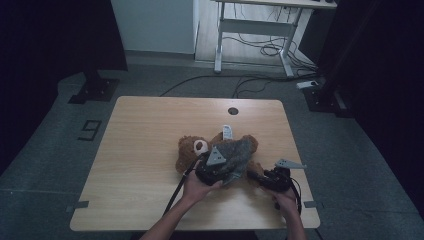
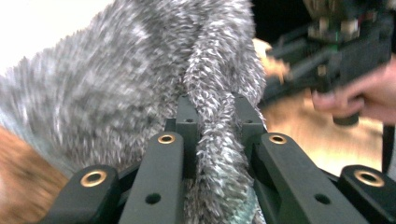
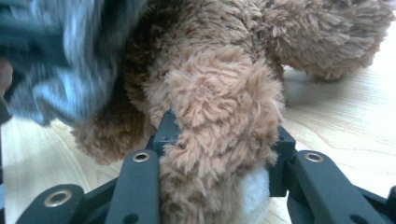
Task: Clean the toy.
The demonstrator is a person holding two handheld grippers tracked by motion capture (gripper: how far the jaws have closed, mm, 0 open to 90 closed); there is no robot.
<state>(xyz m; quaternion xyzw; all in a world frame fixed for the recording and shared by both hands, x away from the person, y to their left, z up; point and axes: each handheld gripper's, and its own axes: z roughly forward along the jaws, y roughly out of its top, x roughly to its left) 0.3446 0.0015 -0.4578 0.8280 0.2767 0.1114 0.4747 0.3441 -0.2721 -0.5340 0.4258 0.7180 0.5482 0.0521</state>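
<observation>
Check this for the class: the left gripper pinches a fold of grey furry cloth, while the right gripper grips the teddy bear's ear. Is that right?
Not quite. The right gripper grips the teddy bear by a leg, not an ear, as the right gripper view shows. The left gripper does pinch the grey furry cloth.

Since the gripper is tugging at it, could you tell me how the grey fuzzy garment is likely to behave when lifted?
The grey fuzzy garment probably hangs floppy: it bunches into a fold inside the left gripper. It looks light, being thin pile fabric. It may drag on the teddy bear rather than slide, fur against fur.
</observation>
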